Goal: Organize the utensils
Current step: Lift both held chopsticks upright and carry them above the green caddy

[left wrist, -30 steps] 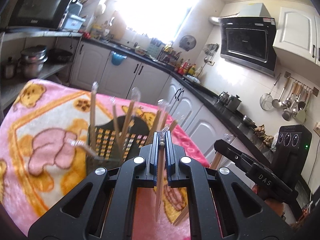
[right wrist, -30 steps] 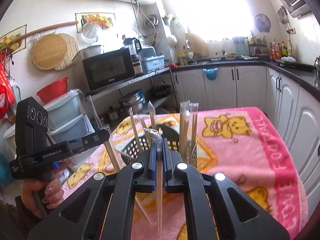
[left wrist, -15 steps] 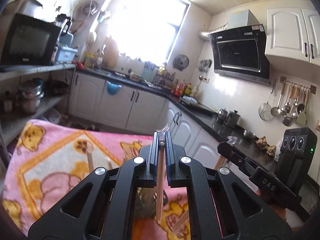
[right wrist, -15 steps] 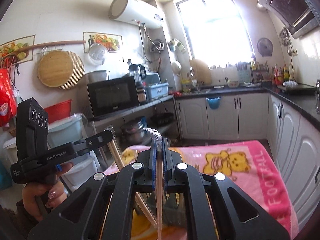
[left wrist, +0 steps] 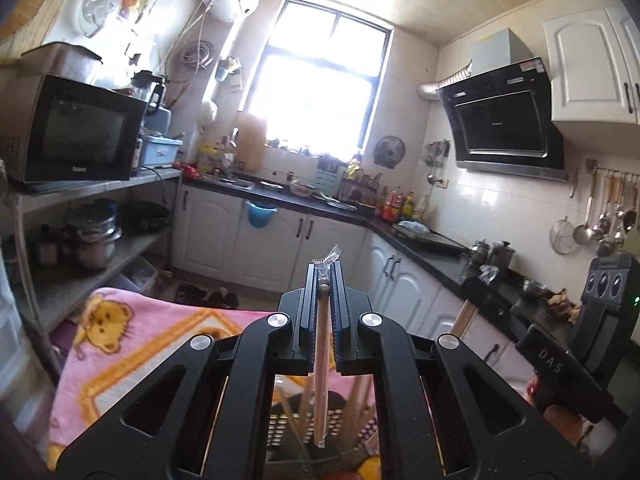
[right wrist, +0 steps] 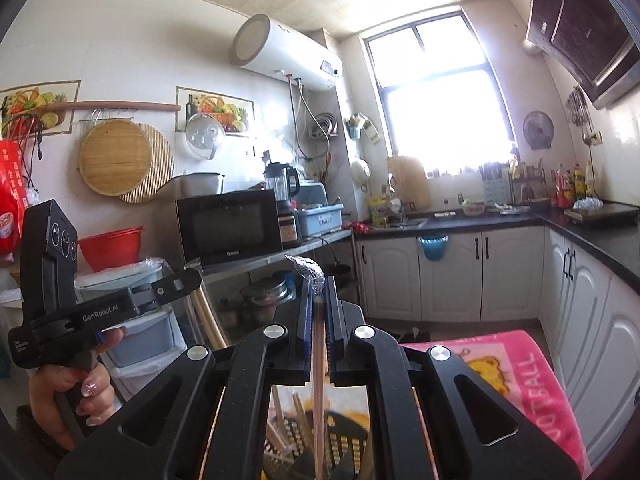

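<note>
My left gripper [left wrist: 323,280] is shut on a plastic-wrapped pair of wooden chopsticks [left wrist: 320,380] that hangs straight down. My right gripper [right wrist: 318,292] is shut on another wrapped pair of chopsticks [right wrist: 318,392], also hanging down. Below both, a black slotted utensil basket [left wrist: 340,424] stands on the pink blanket [left wrist: 132,352] and holds several wrapped chopsticks; it also shows in the right wrist view [right wrist: 340,436]. The other gripper shows at the right edge of the left view [left wrist: 552,360] and at the left of the right view [right wrist: 100,308].
The pink cartoon blanket [right wrist: 516,376] covers the table. White cabinets and a black counter [left wrist: 424,240] run behind and to the right. A shelf with a microwave [left wrist: 72,128] and pots [left wrist: 92,232] stands left.
Both grippers have risen and tilted up with their chopsticks. The basket has dropped from mid-frame to the bottom edge of both views, behind the grippers' bodies.
</note>
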### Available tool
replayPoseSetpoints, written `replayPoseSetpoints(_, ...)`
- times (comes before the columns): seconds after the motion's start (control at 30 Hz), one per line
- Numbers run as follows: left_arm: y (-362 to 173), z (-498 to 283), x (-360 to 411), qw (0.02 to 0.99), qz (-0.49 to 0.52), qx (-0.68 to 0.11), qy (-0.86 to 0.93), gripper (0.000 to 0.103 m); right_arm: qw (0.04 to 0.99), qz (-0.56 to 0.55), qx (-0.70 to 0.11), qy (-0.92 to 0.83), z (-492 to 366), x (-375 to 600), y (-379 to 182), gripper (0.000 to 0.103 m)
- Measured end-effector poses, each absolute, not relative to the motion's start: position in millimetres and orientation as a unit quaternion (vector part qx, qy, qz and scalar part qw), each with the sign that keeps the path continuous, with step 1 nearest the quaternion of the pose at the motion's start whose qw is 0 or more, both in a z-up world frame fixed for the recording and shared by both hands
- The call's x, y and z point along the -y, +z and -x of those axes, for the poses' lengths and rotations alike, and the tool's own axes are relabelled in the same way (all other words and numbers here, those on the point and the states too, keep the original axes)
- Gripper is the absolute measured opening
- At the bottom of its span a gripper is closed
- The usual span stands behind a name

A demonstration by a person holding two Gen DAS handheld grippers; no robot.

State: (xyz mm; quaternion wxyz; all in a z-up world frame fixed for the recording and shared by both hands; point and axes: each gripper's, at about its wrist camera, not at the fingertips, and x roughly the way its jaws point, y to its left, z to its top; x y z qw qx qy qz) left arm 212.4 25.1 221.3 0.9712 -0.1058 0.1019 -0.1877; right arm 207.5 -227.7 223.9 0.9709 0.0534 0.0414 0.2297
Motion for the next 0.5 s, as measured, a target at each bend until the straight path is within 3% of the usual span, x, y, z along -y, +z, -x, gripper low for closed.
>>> replayPoseSetpoints(0.5, 186.2, -244.1, -25.0, 0.978, 0.091, -0.127, -0.138, 0.004, 0.97, -0.031, -0.031, 0.238, -233.8, 198.2, 196.4, 0.006)
